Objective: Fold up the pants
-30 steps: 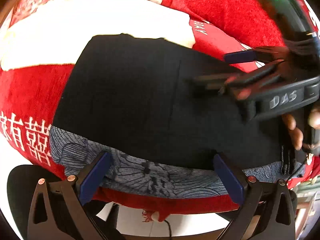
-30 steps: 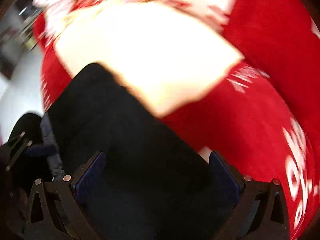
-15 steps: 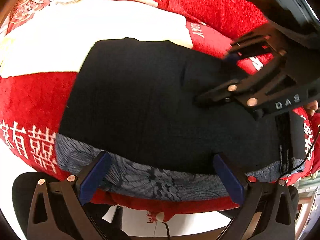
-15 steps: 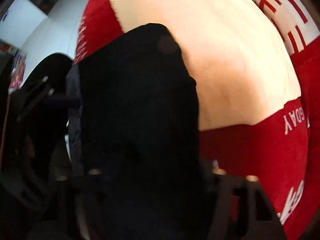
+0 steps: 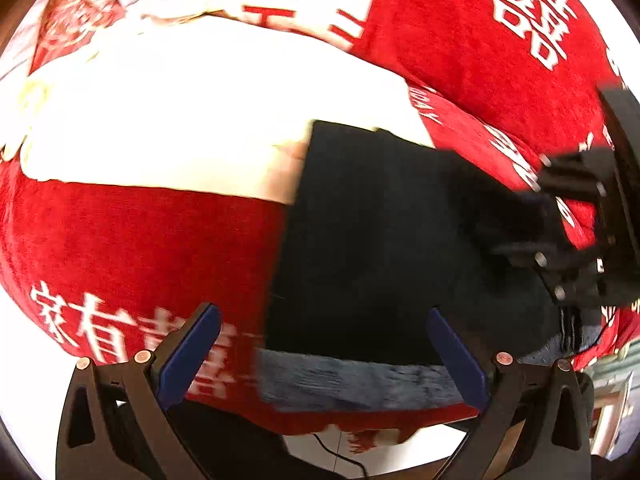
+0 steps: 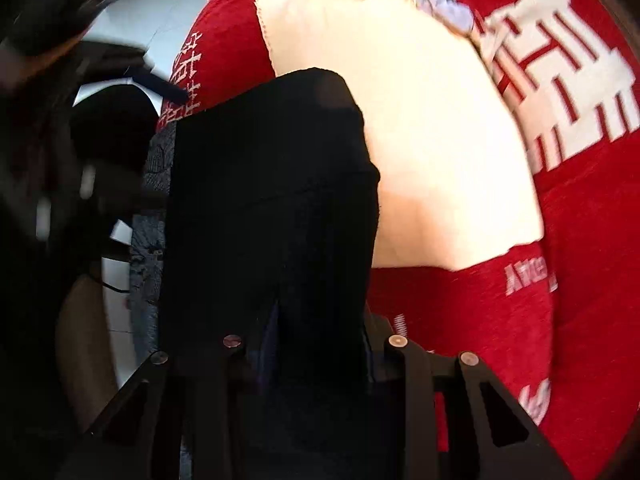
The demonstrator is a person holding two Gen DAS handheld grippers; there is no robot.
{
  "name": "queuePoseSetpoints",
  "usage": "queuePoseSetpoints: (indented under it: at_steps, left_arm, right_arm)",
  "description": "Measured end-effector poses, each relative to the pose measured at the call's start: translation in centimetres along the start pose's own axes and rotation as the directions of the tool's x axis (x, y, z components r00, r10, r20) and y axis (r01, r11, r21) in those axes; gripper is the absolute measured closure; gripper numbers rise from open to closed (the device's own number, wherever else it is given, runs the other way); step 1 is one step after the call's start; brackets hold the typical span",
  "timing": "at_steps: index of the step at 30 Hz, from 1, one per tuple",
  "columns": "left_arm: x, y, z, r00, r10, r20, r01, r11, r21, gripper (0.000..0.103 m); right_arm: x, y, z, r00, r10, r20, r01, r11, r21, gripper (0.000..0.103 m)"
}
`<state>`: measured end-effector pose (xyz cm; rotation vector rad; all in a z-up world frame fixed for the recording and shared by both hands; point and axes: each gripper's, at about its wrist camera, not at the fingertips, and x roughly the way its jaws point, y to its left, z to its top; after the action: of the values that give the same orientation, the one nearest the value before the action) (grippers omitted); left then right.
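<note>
The black pants [image 5: 400,240] lie folded on a red blanket, right of centre in the left wrist view. My left gripper [image 5: 324,356] hovers open over their near left corner, with nothing between its blue pads [image 5: 192,356]. In that view my right gripper [image 5: 560,240] reaches in from the right onto the pants' right edge. The right wrist view shows the pants [image 6: 272,200] running up from my right gripper [image 6: 316,352]. Its jaws are closing with a bunch of the black cloth pinched between them. The pads themselves are hidden by cloth.
A red blanket [image 5: 140,240] with white characters covers the surface, with a cream cloth [image 5: 180,120] spread behind the pants. Grey patterned fabric [image 5: 360,380] shows under their near edge. White floor and a thin cable [image 5: 340,456] lie beyond the blanket's near edge.
The right gripper rolled and closed from wide open onto the pants' edge. The left gripper slid left, so the pants now sit to the right in its view.
</note>
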<state>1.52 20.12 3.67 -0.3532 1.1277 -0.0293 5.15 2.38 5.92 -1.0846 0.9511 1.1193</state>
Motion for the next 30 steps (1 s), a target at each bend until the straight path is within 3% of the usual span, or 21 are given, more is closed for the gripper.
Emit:
queuePoseSetpoints:
  at_steps: [6, 9, 12, 13, 16, 18, 20, 22, 23, 24, 26, 27, 29, 30]
  left_arm:
    - [0.5, 2.5, 0.7, 1.000, -0.022, -0.008, 0.021, 0.998, -0.061, 0.000]
    - [0.8, 2.2, 0.3, 0.999, -0.042, -0.012, 0.041, 0.998, -0.044, 0.000]
    - [0.6, 1.4, 0.3, 0.992, -0.127, 0.007, 0.127, 0.992, 0.001, 0.000]
    - [0.5, 1.1, 0.5, 0.987, -0.159, 0.015, 0.159, 0.987, 0.027, 0.000]
    - [1.2, 0.2, 1.2, 0.964, -0.267, -0.003, 0.265, 0.957, 0.120, 0.000]
    - [2.6, 0.1, 2.0, 0.975, -0.217, -0.051, 0.223, 0.963, 0.155, 0.000]
    - [3.2, 0.2, 2.5, 0.981, -0.181, -0.068, 0.190, 0.967, 0.172, 0.000]
    - [3.1, 0.4, 2.4, 0.981, -0.180, -0.071, 0.189, 0.967, 0.170, 0.000]
    - [3.0, 0.4, 2.3, 0.981, -0.180, -0.069, 0.190, 0.967, 0.169, 0.000]
    - [2.9, 0.5, 2.2, 0.981, -0.180, -0.068, 0.189, 0.968, 0.167, 0.000]
    - [3.1, 0.7, 1.7, 0.981, -0.178, -0.079, 0.189, 0.970, 0.156, 0.000]
    - [3.3, 0.8, 1.3, 0.980, -0.178, -0.088, 0.189, 0.970, 0.151, 0.000]
    - [3.3, 0.7, 0.9, 0.980, -0.177, -0.092, 0.190, 0.970, 0.153, 0.000]
    - [3.1, 0.4, 1.2, 0.980, -0.180, -0.090, 0.192, 0.969, 0.153, 0.000]
  right_arm:
    - [0.8, -0.1, 0.3, 0.999, -0.038, -0.004, 0.038, 0.999, -0.002, 0.064]
    - [-0.4, -0.4, 0.5, 0.997, -0.051, 0.057, 0.050, 0.999, 0.007, 0.076]
    - [-3.4, 0.0, -0.6, 0.985, -0.084, 0.150, 0.084, 0.996, 0.011, 0.088]
    - [-4.1, 0.4, -0.9, 0.978, -0.123, 0.170, 0.124, 0.992, 0.000, 0.097]
    - [-5.2, 0.7, -1.1, 0.970, -0.130, 0.207, 0.133, 0.991, 0.003, 0.102]
    - [-4.7, 0.7, -0.8, 0.975, -0.111, 0.192, 0.114, 0.993, -0.005, 0.102]
    - [-3.0, -0.5, -0.5, 0.990, -0.042, 0.135, 0.037, 0.999, 0.039, 0.096]
    - [-1.6, -2.0, -0.4, 0.993, 0.046, 0.109, -0.058, 0.993, 0.107, 0.061]
    - [-1.1, -2.8, -0.4, 0.989, 0.082, 0.122, -0.097, 0.988, 0.122, 0.029]
    - [-0.5, -3.5, -0.6, 0.987, 0.088, 0.137, -0.104, 0.988, 0.117, 0.015]
    - [1.2, -4.6, -0.4, 0.988, 0.111, 0.111, -0.125, 0.984, 0.129, 0.015]
    - [2.5, -5.4, -0.1, 0.983, 0.166, 0.082, -0.177, 0.972, 0.157, 0.015]
    - [4.9, -6.0, 0.3, 0.944, 0.328, 0.019, -0.325, 0.925, 0.198, 0.020]
    - [6.0, -5.7, 0.6, 0.932, 0.361, -0.021, -0.351, 0.916, 0.195, 0.018]
